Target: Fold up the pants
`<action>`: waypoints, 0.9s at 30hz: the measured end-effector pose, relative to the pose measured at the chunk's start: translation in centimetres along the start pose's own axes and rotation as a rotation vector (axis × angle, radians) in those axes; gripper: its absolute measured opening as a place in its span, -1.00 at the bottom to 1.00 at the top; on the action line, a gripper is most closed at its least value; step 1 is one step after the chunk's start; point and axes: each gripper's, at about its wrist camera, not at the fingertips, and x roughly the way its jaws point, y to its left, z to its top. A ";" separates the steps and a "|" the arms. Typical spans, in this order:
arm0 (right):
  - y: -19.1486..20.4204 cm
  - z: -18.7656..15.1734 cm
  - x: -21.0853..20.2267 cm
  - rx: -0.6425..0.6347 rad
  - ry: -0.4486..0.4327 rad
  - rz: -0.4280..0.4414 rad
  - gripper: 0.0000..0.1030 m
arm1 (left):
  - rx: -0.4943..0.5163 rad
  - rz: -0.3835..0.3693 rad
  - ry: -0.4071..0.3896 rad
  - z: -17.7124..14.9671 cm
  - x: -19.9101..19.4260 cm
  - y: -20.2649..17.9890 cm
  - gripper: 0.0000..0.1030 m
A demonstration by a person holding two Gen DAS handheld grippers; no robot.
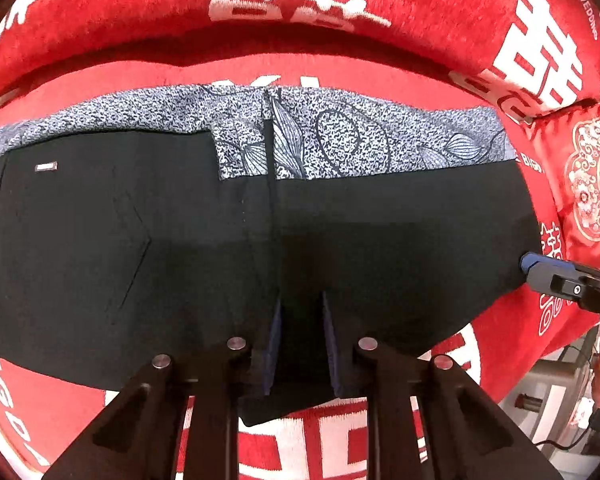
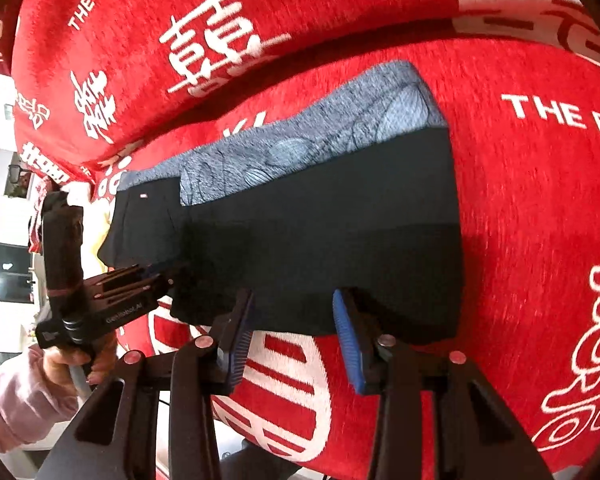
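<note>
Black pants [image 1: 180, 240] lie flat on a red sofa seat, with a blue-and-white patterned inner layer [image 1: 340, 140] showing along the far edge. My left gripper [image 1: 300, 304] points steeply down at the near edge and is shut on a fold of the black cloth. In the right wrist view the pants [image 2: 320, 232] run from left to far right, and the left gripper [image 2: 171, 280] bites their near left edge. My right gripper [image 2: 294, 296] hovers open over the near edge, pads apart and holding nothing. Its blue tip [image 1: 540, 270] shows beside the pants' right edge.
The red sofa seat [image 2: 540, 200] with white characters surrounds the pants, and its backrest [image 1: 300, 0] rises close behind. A red cushion [image 1: 592, 184] with a round ornament stands at the right. A hand [image 2: 68, 360] in a pink sleeve holds the left gripper. Floor and cables lie beyond the seat's front edge.
</note>
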 end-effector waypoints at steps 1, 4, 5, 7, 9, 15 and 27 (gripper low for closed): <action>0.3 0.1 -0.1 -0.008 -0.002 -0.009 -0.16 | -0.008 0.006 0.000 0.0 -0.1 -0.1 -0.56; 1.1 0.7 -0.6 -0.025 -0.016 -0.012 -0.16 | -0.016 0.058 -0.005 0.0 -0.7 -0.8 -0.48; 1.3 1.0 -0.8 -0.033 -0.018 -0.022 -0.16 | -0.008 0.085 -0.008 -0.1 -1.0 -1.1 -0.06; 1.7 1.6 -0.9 -0.057 -0.021 -0.044 -0.16 | -0.014 0.126 -0.035 -0.3 -1.7 -1.5 0.51; 2.2 2.4 -0.7 -0.079 -0.021 -0.070 -0.12 | -0.036 0.112 -0.053 -0.7 -2.4 -1.4 0.51; 3.6 4.2 0.1 -0.143 -0.011 -0.133 -0.01 | -0.150 0.193 -0.007 -1.0 -2.3 -0.4 0.51; 3.5 2.3 3.4 -0.271 0.096 -0.233 0.25 | -0.280 0.336 0.031 -3.1 -3.2 0.1 0.51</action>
